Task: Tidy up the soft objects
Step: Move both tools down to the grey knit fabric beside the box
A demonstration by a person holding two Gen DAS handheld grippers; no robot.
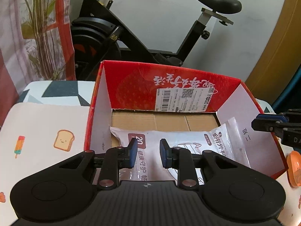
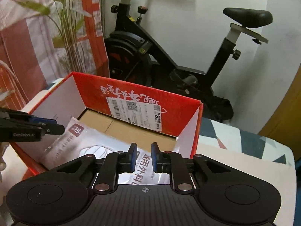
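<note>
A red cardboard box [image 1: 188, 86] has white inner side walls, a plain brown floor, white brush lettering and a white label printed with black barcodes. Inside lies a white and clear plastic mask packet [image 1: 178, 141] with black characters and a maroon square bearing a white 20. Both the left gripper [image 1: 148, 153] and the right gripper [image 2: 144, 157] are black with blue finger pads. The cream tablecloth [image 1: 47, 131] carries a tan toast slice and an orange, white and blue ice lolly. Beneath it shows white fabric with dark teal and grey triangles. An orange translucent object [image 1: 294, 167] sits at the edge. The exercise bike [image 1: 131, 28] is black with red on its wheel
</note>
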